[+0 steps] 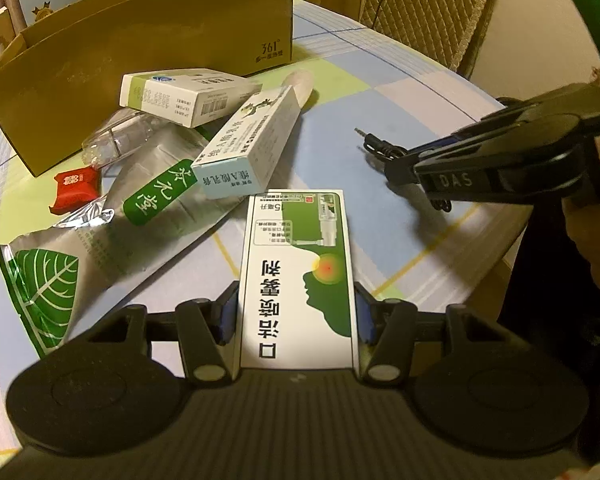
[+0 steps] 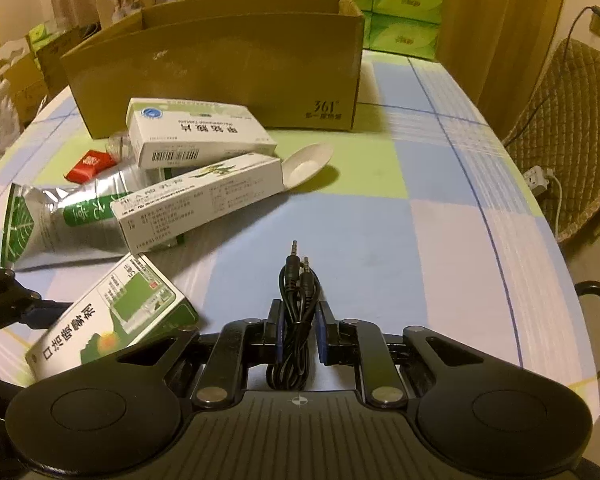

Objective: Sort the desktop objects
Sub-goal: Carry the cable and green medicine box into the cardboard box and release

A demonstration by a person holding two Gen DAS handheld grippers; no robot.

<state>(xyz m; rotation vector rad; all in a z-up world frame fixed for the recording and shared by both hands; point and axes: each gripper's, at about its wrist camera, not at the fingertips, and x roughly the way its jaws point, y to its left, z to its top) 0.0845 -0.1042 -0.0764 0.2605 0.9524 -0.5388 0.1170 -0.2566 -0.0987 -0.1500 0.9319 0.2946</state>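
Note:
My left gripper is shut on a green-and-white spray box, held just above the table; the box also shows in the right wrist view. My right gripper is shut on a coiled black audio cable, its two plugs pointing forward. In the left wrist view the right gripper sits at the right with the cable. On the table lie a long white ointment box, a white tablet box, a silver leaf-print pouch and a red packet.
An open brown cardboard box stands at the back of the checked tablecloth. A white plastic spoon lies beside the ointment box. A clear plastic piece lies under the tablet box. A quilted chair stands at the right.

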